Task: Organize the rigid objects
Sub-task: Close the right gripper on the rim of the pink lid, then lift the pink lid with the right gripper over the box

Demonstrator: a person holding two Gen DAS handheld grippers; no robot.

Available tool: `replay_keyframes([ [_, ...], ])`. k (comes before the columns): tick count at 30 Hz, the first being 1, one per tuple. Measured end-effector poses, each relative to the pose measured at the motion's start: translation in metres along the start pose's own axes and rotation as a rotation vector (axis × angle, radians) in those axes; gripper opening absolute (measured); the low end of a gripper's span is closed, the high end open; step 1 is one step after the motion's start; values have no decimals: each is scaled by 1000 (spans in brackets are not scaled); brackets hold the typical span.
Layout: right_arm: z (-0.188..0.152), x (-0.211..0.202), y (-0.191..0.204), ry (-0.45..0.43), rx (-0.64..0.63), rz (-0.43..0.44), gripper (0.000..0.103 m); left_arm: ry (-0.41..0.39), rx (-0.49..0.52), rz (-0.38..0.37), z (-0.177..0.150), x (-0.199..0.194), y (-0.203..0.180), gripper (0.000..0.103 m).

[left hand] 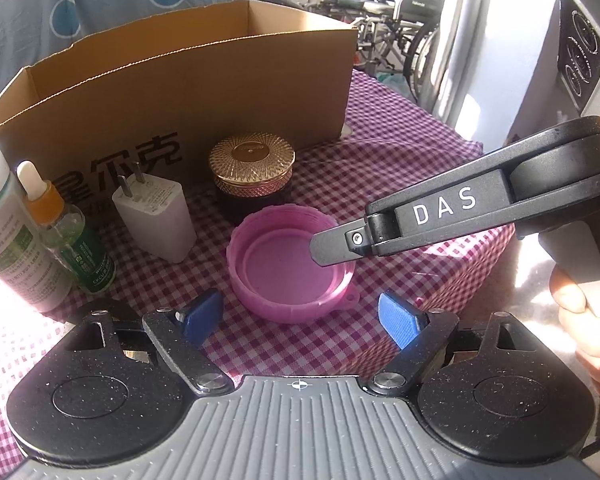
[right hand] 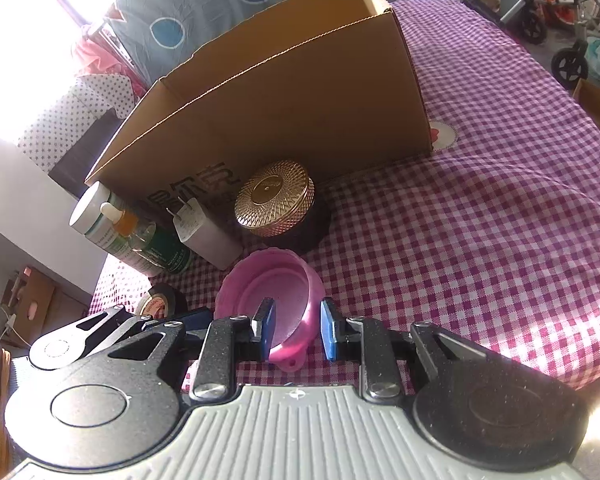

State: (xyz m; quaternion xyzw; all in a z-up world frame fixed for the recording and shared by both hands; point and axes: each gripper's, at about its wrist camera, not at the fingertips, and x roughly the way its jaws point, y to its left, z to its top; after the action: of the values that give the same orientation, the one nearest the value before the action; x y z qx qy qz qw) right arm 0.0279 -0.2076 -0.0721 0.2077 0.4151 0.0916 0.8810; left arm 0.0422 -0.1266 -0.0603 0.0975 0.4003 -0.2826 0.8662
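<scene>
A pink plastic lid (left hand: 288, 268) lies upside down on the checked cloth, in front of a cardboard box (left hand: 188, 92). My left gripper (left hand: 300, 320) is open and empty just short of the lid. My right gripper (right hand: 298, 330) straddles the lid's near wall (right hand: 300, 320): one blue pad sits inside the lid, the other outside, with a gap on the outer side. In the left wrist view the right gripper's finger (left hand: 332, 246) dips into the lid from the right.
A gold-lidded dark jar (left hand: 252, 172), a white plug charger (left hand: 156, 220), a dropper bottle (left hand: 68, 236) and a white tube (left hand: 8, 232) stand before the box. A tape roll (right hand: 160, 304) lies left. A speaker (left hand: 588, 40) stands right.
</scene>
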Motion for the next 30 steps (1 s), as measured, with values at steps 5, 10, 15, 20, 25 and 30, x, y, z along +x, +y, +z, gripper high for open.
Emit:
replay_keyframes([
  [5,3,7,-2,3,-3,-1,26,11,-4,6,4,9,0,85],
  [10,4,11,-5,-4,-3,3,26,9,10,27,5,13,-2,82],
  [15,8,15,-2,-7,-37,-7,26,5,25,36,7,15,-6,81],
  [20,5,16,3,-13,-49,-14,25,4,16,37,7,16,-5,81],
  [25,1,14,3,-23,-40,-20,25,2,13,32,7,14,-5,80],
  [30,-3,-2,5,-48,-37,-27,25,-22,16,23,7,2,-10,80],
])
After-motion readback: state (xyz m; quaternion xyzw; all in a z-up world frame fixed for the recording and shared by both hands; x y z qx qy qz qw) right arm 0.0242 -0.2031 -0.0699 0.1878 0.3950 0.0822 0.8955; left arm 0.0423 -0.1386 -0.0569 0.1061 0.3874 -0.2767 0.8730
